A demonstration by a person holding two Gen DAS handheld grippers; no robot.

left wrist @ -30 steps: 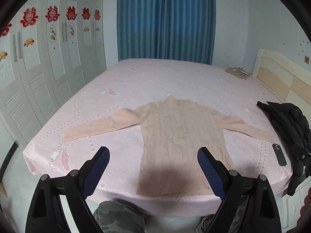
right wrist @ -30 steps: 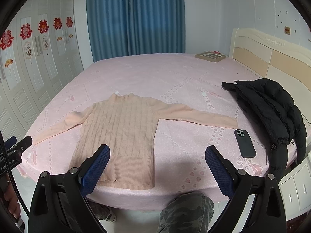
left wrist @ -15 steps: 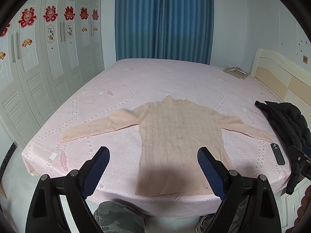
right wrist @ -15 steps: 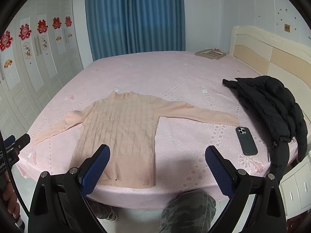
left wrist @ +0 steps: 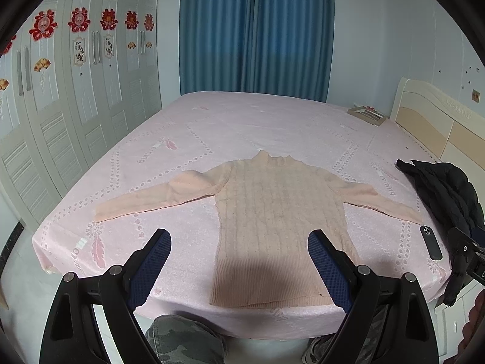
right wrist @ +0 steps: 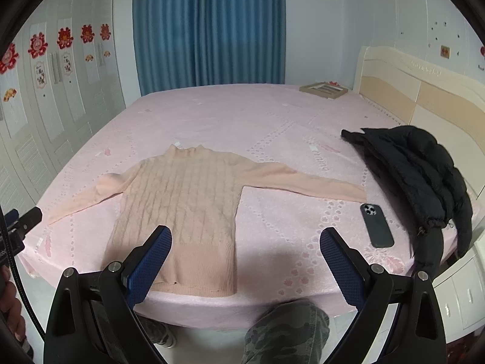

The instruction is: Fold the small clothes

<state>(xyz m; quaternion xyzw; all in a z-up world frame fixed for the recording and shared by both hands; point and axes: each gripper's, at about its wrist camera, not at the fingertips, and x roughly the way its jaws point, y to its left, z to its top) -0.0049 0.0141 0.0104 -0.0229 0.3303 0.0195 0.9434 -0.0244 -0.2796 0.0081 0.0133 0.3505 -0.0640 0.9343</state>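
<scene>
A peach cable-knit sweater lies flat on the pink bed, hem toward me, both sleeves spread sideways; it also shows in the right wrist view as the sweater. My left gripper hovers open above the near bed edge, over the sweater's hem, holding nothing. My right gripper is open too, above the hem's right corner and the bare bedspread beside it. Neither gripper touches the fabric.
A black puffer jacket hangs over the bed's right edge, with a dark phone beside the right sleeve end. A flat box lies at the far right corner. White wardrobe doors line the left. Camouflage trousers show below.
Both views have shifted slightly, with the sweater sitting a little higher and nearer in frame; the sweater itself has not moved and both grippers stay open.
</scene>
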